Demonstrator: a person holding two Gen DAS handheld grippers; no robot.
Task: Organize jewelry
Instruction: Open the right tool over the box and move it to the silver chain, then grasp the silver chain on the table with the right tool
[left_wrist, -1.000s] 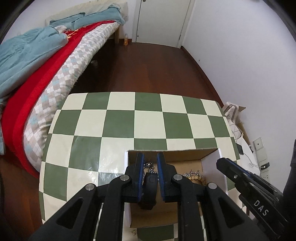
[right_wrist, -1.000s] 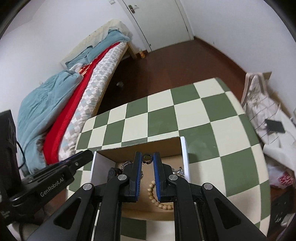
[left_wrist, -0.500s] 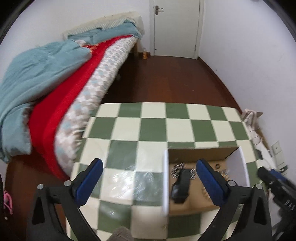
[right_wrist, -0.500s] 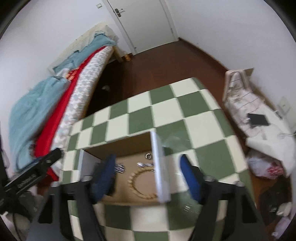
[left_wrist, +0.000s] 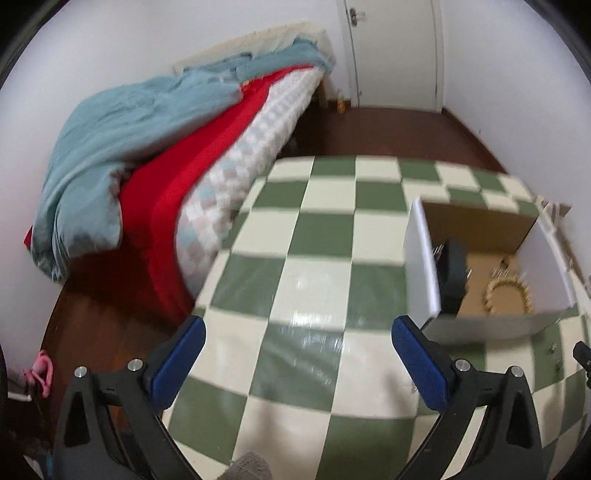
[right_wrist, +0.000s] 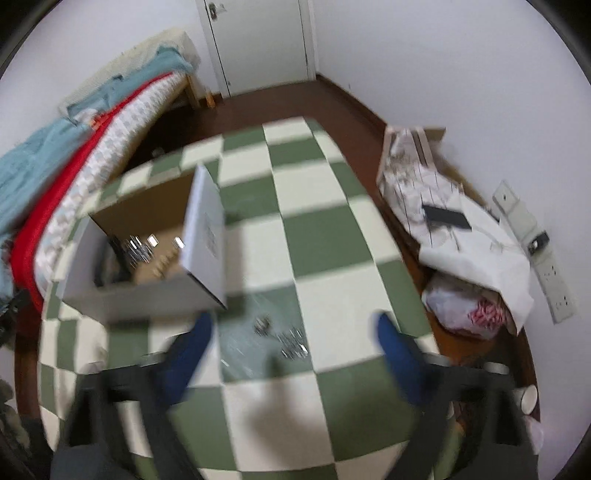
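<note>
An open cardboard box (left_wrist: 419, 258) with white flaps sits on the checkered table (left_wrist: 317, 236). Inside it lie a beaded bracelet (left_wrist: 508, 295), a black object (left_wrist: 454, 273) and shiny metal pieces. The box also shows in the right wrist view (right_wrist: 203, 229), with silver jewelry (right_wrist: 138, 249) inside. My left gripper (left_wrist: 297, 362) is wide open and empty, above the table left of the box. My right gripper (right_wrist: 295, 354) is wide open and empty, above loose silver jewelry pieces (right_wrist: 291, 343) lying on the table in front of the box.
A bed (left_wrist: 177, 125) with blue, red and patterned covers stands left of the table. A white door (right_wrist: 258, 40) is at the back. Bags, paper and a power strip (right_wrist: 554, 280) lie on the floor to the right.
Both grippers opened, let go of a black object and a ring into the box, and pulled back and apart. The left moved left of the box, the right moved to its right.
</note>
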